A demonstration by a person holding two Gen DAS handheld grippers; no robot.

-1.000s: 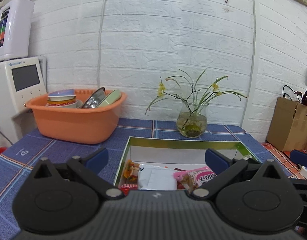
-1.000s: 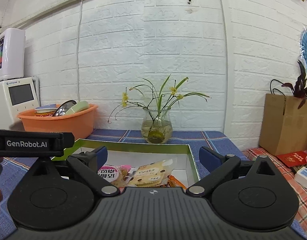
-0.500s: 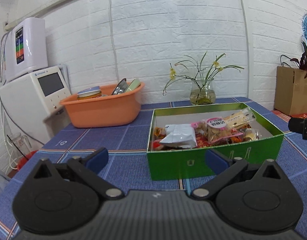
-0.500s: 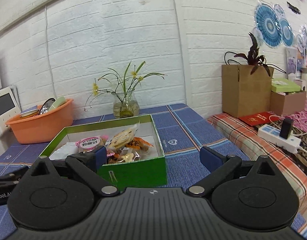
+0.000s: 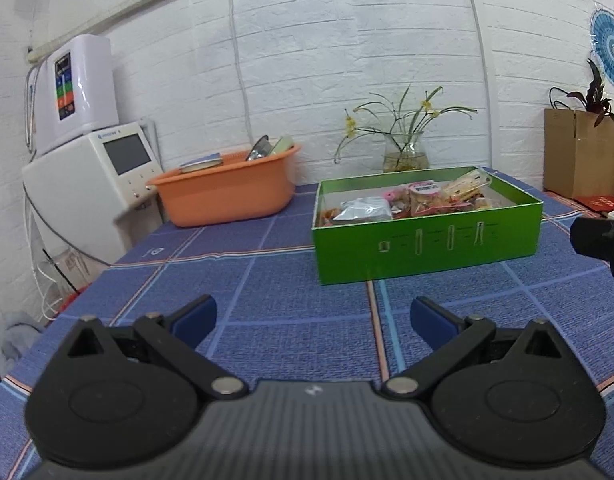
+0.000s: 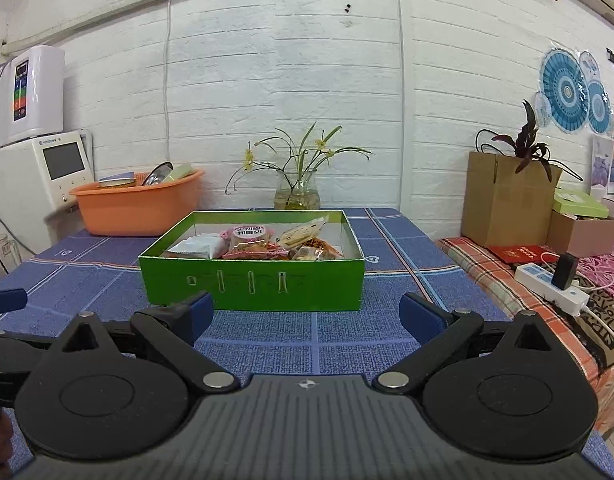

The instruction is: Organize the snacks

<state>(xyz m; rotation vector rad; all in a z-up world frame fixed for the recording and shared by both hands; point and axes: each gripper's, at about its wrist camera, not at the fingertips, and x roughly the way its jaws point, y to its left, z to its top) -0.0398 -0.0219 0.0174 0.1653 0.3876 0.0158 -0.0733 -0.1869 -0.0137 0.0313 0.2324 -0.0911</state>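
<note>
Both claws hang back from the green snack box (image 6: 253, 276), which sits mid-worktop (image 6: 347, 336) with its packets — a silver pouch (image 6: 195, 247), a pink-labelled pack (image 6: 249, 236), a cracker packet (image 6: 299, 236) — heaped inside. The left claw (image 5: 313, 318) is spread wide and empty; the right claw (image 6: 307, 314) likewise, its jaws framing the box's near wall. No snacks show outside the box, so the packing looks finished or nearly so. Any next move would call for a level advance over the near rim before dipping in. Blue cloth lies bare in front of the box; the orange basin (image 6: 139, 208) and glass vase (image 6: 297, 196) stand behind, and the worktop's right edge drops toward a bed (image 6: 547, 280).
</note>
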